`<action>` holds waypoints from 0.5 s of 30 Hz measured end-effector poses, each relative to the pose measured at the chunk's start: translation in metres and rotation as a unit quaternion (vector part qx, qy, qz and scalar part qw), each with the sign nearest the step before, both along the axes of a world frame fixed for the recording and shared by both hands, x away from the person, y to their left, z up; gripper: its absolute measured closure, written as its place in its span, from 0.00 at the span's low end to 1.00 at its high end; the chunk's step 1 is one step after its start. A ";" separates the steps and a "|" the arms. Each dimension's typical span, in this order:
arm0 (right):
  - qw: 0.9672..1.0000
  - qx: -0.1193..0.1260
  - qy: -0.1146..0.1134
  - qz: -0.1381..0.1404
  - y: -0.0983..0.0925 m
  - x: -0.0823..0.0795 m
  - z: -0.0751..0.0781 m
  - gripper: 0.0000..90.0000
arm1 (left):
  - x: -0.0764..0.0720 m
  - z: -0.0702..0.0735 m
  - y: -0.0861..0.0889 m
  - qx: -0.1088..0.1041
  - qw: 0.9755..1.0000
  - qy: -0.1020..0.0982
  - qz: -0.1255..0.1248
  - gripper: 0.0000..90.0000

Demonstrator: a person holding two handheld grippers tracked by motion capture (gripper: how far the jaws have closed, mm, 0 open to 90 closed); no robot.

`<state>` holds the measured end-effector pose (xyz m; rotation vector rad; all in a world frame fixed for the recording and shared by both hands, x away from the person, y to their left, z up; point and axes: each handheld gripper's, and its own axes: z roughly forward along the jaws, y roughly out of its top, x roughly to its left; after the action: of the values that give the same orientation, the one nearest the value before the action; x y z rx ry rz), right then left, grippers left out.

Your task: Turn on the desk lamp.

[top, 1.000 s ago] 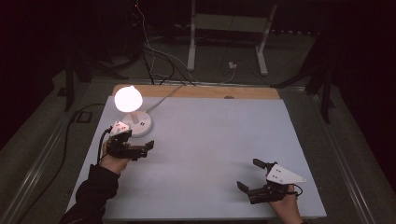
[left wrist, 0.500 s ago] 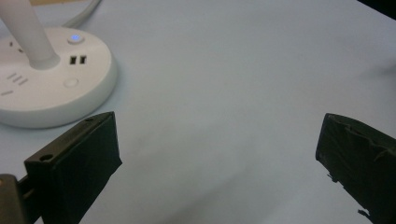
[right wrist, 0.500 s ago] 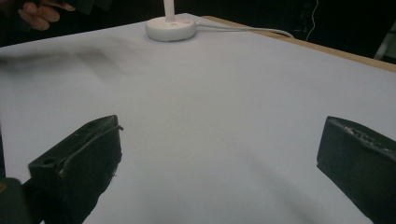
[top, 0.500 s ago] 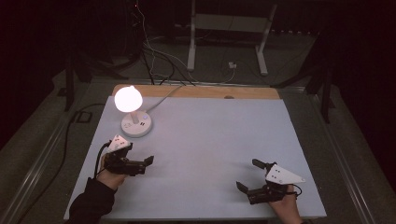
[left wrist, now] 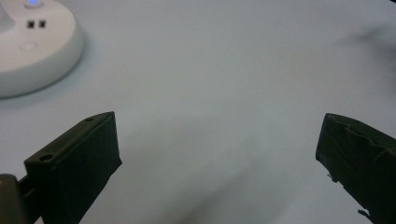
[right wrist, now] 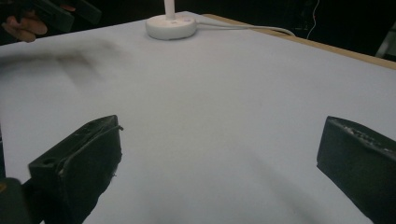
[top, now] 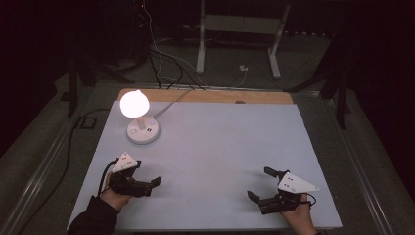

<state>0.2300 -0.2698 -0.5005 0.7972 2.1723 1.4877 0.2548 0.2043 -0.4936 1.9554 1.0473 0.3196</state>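
the room is dark; the one light is a small lamp (top: 134,104) whose globe glows blown-out white in the high view, with no detail on it. it lights the pale table (top: 220,147) unevenly, brightest near the lamp and dimmer toward the near edge, while the floor beyond sinks to near black. the high view is soft and grainy. in the left gripper view the near black jaws are blurred. in the right gripper view a smeared grey shadow lies on the table at upper left
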 end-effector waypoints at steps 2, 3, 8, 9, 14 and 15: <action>1.000 0.000 -0.001 0.001 0.000 0.000 0.000 0.00 | -0.005 -0.004 -0.002 0.007 1.000 -0.010 -0.001 0.00; 1.000 0.000 -0.001 0.000 0.000 0.000 0.000 0.00 | -0.007 -0.006 -0.003 0.011 1.000 -0.012 -0.002 0.00; 1.000 0.001 -0.001 0.001 0.000 0.000 0.000 0.00 | -0.010 -0.012 -0.008 0.030 0.999 -0.018 -0.030 0.00; 1.000 0.001 0.000 0.001 0.000 0.000 0.000 0.00 | -0.009 -0.013 -0.009 0.031 0.999 -0.019 -0.034 0.00; 1.000 0.002 -0.001 0.002 0.000 0.000 0.000 0.00 | -0.007 -0.014 -0.011 0.033 0.999 -0.011 -0.041 0.00; 1.000 0.003 0.001 0.001 -0.001 0.000 0.000 0.00 | -0.007 -0.014 -0.011 0.032 0.999 -0.012 -0.039 0.00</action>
<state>0.2305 -0.2704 -0.5005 0.7985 2.1710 1.4971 0.2477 0.1937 -0.5080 2.0391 0.9520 0.3362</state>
